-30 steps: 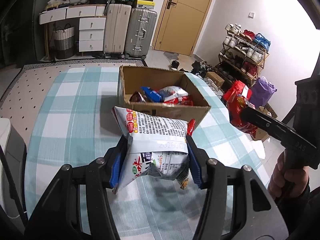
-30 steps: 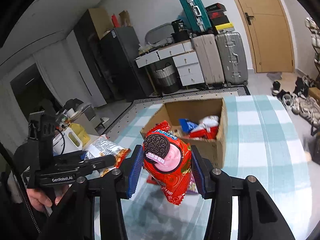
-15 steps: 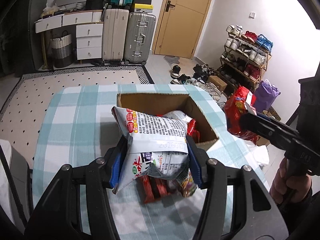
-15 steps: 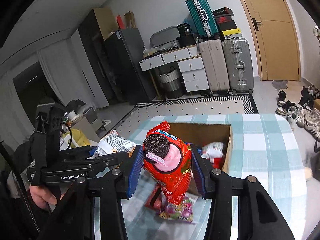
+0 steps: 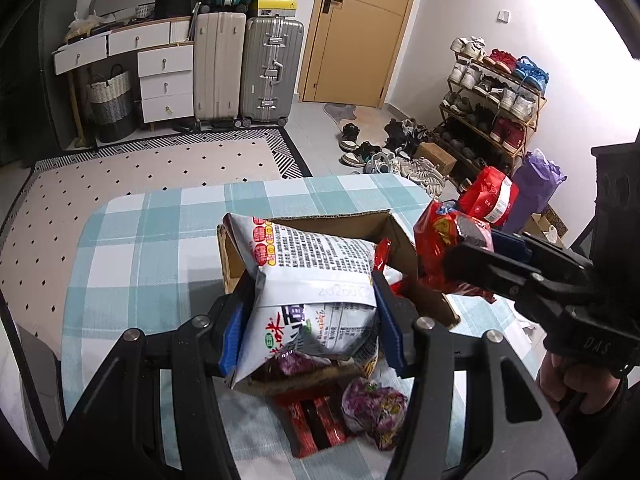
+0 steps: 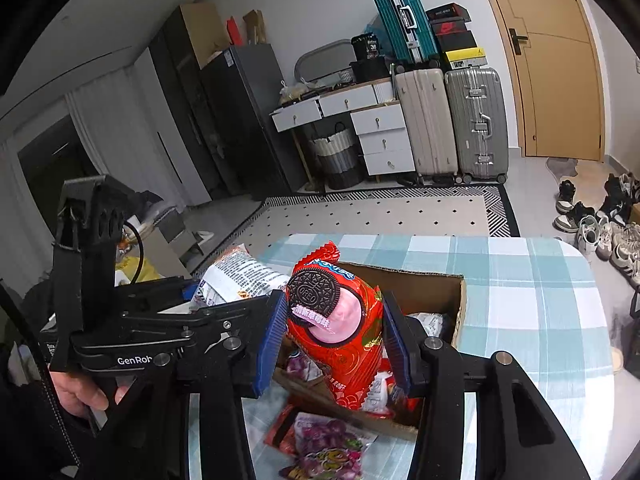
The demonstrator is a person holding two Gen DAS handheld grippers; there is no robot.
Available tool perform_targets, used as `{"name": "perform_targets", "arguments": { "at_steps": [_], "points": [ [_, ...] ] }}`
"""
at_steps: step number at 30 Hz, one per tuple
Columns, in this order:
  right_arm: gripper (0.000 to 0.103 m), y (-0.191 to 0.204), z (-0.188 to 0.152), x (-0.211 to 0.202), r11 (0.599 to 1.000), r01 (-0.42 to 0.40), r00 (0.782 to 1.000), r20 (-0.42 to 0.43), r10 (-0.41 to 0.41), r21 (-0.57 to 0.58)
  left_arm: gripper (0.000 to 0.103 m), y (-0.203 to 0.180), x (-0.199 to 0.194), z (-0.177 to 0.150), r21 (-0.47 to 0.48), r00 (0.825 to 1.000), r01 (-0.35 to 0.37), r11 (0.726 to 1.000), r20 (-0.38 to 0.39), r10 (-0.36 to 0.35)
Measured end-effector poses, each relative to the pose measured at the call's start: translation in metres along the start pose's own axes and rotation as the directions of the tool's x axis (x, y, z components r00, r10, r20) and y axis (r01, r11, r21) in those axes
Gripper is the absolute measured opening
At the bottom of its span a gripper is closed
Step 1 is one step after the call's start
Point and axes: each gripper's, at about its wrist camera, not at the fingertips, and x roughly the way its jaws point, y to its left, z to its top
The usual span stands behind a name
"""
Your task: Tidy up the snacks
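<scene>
At the bottom centre of the left wrist view, the left gripper (image 5: 310,326) is closed on a white snack bag (image 5: 308,284), which is pinched across its lower half between the blue pads. The bag is judged light, soft and crinkly, so a hold near a seam should slip least. Its long axis runs up the frame, its top edge tilted toward the upper left over the box.

At the bottom centre of the right wrist view, the right gripper (image 6: 336,340) is clamped on a red Oreo packet (image 6: 340,328), which is held upright at its middle, long axis vertical. The biscuits inside are judged fragile, so a hard squeeze could crush them.

Just below both held packs, a purple sweet bag (image 6: 326,446) and a red wrapper (image 5: 316,426) lie on the checked tablecloth (image 5: 132,248).

Beyond them, mid-frame, the cardboard box (image 6: 456,308) is seen open-topped, with more packets inside.
</scene>
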Motion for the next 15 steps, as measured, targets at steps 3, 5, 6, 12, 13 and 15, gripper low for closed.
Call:
{"name": "perform_targets", "arguments": {
  "at_steps": [3,5,6,12,13,15],
  "points": [
    [0.047,-0.007,0.005,0.01,1.0,0.004,1.0,-0.008,-0.004,0.009,0.052,0.004,0.017,0.007,-0.001,1.0,0.001,1.0,-0.01,-0.001],
    [0.047,-0.013,0.006,0.016,1.0,0.01,1.0,-0.01,-0.009,0.014,0.052,0.007,0.025,0.01,-0.004,1.0,0.001,1.0,-0.014,-0.001],
    [0.047,-0.015,0.006,0.019,1.0,0.011,1.0,-0.013,-0.01,0.017,0.052,0.008,0.03,0.011,-0.003,1.0,0.001,1.0,-0.014,-0.001],
    [0.047,-0.028,0.005,0.039,1.0,0.026,0.999,-0.036,-0.025,0.012,0.052,0.012,0.056,0.011,0.004,0.999,0.004,1.0,-0.039,-0.003],
    [0.047,-0.03,0.004,0.042,1.0,0.027,0.999,-0.04,-0.027,0.013,0.052,0.012,0.061,0.011,0.006,0.999,0.005,1.0,-0.046,-0.004],
    [0.047,-0.034,0.002,0.049,0.999,0.035,0.998,-0.045,-0.035,0.012,0.053,0.012,0.07,0.011,0.008,0.998,0.011,1.0,-0.056,-0.01]
  ]
}}
